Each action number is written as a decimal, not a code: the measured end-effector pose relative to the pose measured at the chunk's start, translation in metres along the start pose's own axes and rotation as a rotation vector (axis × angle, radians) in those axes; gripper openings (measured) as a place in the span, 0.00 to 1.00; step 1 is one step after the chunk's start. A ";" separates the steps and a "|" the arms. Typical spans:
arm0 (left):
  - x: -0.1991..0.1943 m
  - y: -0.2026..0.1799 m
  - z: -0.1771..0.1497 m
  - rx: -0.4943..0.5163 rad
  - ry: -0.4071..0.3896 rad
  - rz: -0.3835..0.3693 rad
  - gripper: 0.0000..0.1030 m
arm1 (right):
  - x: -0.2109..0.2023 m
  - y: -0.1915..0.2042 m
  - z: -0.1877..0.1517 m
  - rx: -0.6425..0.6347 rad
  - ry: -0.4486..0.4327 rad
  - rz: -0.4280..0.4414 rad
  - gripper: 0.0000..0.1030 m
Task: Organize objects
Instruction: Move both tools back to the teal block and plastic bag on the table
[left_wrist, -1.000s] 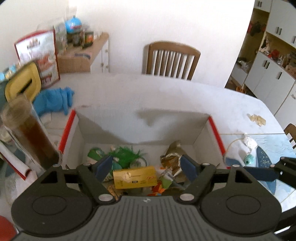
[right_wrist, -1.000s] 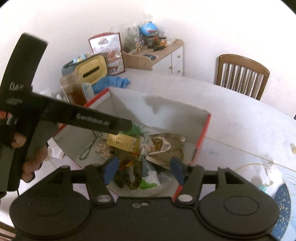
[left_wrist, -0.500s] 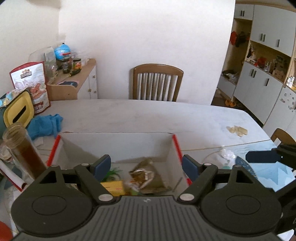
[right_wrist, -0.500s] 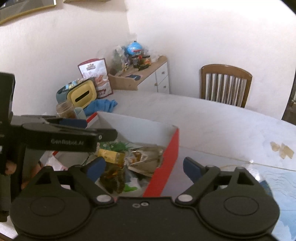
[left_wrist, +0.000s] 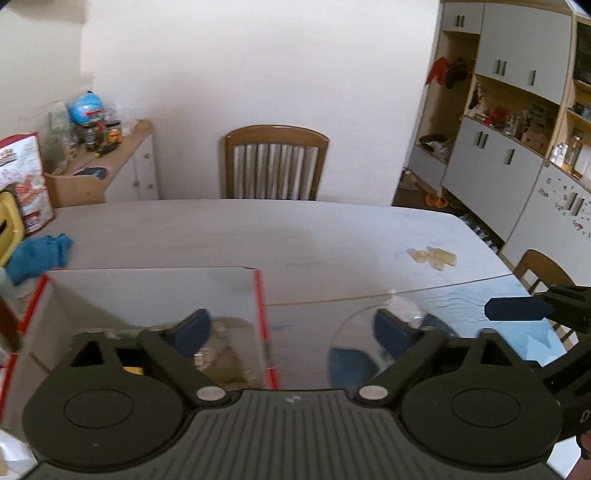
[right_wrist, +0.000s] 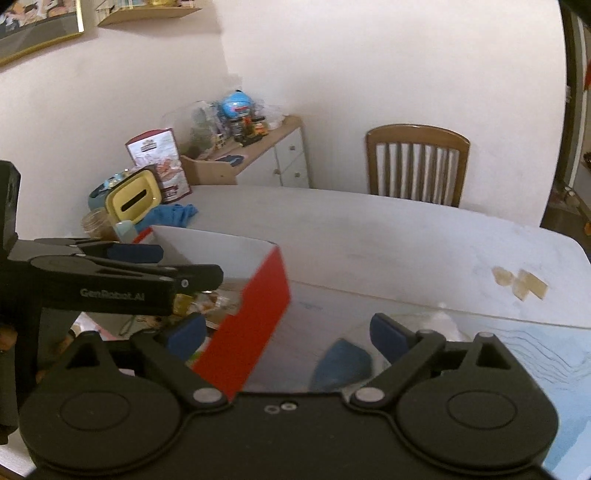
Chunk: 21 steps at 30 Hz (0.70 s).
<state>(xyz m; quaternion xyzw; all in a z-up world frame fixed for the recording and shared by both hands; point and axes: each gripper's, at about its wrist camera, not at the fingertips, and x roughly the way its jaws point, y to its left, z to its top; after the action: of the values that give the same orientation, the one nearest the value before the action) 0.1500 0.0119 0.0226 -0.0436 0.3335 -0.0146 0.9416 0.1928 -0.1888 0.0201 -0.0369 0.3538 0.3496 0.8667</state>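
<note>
**Grippers spread above box edge, nothing held**

Left gripper (left_wrist: 291, 332): jaws wide apart, just been opening further, nothing between the pads. Straddles the red-trimmed right wall of the cardboard box (left_wrist: 260, 302); left pad over the box interior, right pad over the table (left_wrist: 258, 232).

Right gripper (right_wrist: 288, 332): jaws also spread, just been opening, empty. Hangs over the red corner of the same box (right_wrist: 258, 314), right pad above a clear round dish (right_wrist: 347, 354) with something blue in it.

Box contents: crumpled wrappers (left_wrist: 225, 362) and a yellow item (left_wrist: 133, 369), partly hidden behind the left gripper.

On table beyond: blue cloth (left_wrist: 40, 254) left of box, pale scraps (left_wrist: 432, 256) to the right, well apart. Wooden chair (left_wrist: 275, 162) at far side.
</note>
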 end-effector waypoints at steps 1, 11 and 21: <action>0.002 -0.006 -0.001 0.003 -0.007 -0.006 1.00 | -0.001 -0.007 -0.002 0.006 0.001 -0.005 0.92; 0.046 -0.069 -0.011 0.060 0.023 -0.044 1.00 | -0.007 -0.091 -0.023 0.072 0.026 -0.092 0.92; 0.100 -0.110 -0.029 0.143 0.085 -0.039 1.00 | 0.011 -0.164 -0.027 0.124 0.061 -0.167 0.92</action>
<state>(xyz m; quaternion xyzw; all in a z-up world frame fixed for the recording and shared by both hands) 0.2091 -0.1051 -0.0526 0.0178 0.3706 -0.0587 0.9268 0.2863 -0.3141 -0.0367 -0.0232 0.3967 0.2522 0.8823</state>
